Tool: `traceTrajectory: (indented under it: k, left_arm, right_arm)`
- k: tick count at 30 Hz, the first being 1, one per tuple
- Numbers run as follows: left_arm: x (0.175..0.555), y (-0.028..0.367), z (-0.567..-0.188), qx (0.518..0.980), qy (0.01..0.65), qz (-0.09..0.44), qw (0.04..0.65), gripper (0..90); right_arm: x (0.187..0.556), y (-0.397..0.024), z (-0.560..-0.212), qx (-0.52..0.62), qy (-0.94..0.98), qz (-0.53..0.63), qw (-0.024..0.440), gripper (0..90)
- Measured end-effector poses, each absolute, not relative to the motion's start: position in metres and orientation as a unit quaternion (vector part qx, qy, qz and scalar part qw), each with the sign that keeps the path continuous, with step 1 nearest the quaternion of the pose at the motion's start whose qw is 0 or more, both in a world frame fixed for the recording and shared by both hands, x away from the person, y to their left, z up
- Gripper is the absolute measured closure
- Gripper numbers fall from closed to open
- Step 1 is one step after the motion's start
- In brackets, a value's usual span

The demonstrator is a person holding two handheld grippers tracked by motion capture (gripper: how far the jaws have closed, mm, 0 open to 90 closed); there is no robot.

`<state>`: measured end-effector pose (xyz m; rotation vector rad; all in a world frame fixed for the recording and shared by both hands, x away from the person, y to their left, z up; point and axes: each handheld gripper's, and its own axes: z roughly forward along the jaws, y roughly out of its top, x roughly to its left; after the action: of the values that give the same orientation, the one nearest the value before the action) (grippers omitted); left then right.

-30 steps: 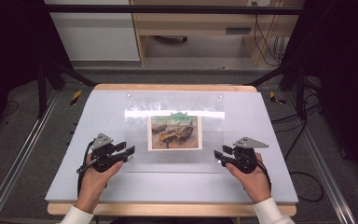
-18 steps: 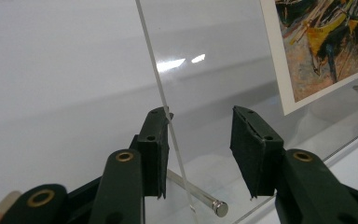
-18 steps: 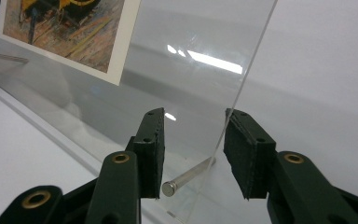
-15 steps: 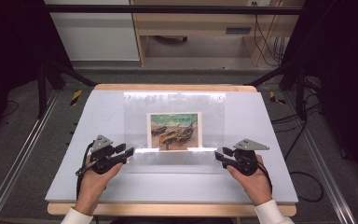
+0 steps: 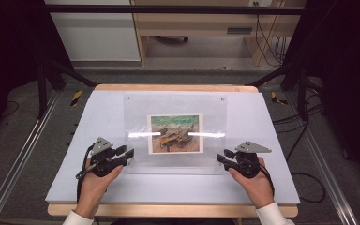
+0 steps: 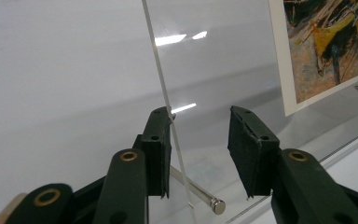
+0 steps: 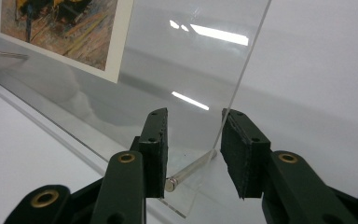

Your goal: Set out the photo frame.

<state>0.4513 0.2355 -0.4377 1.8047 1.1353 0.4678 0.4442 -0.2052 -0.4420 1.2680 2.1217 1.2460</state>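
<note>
A clear acrylic sheet (image 5: 176, 133) with a painted print (image 5: 175, 133) at its middle lies over the centre of the desk (image 5: 75, 122), its near edge lifted off the surface; the left gripper (image 5: 127, 155) sits at the sheet's near left corner, the right gripper (image 5: 221, 156) at its near right corner; both have just been closing, jaws still parted around the sheet's edge, one pad touching, not clamped; a metal pin (image 6: 198, 192) juts from each corner.

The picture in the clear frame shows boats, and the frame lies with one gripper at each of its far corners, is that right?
Not quite: in the high view the left gripper and right gripper sit at the near corners of the clear frame, on the person's side. The picture does show boats.
</note>
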Motion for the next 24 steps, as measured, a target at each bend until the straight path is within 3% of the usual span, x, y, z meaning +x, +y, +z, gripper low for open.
traceTrajectory:
  k: [24]
  left_arm:
    - [0.4464,0.2361,-0.4382,0.736,0.458,0.194,0.459,61.8]
  right_arm:
    - [0.4398,-0.2056,-0.4422,0.447,0.757,0.436,0.190,65.3]
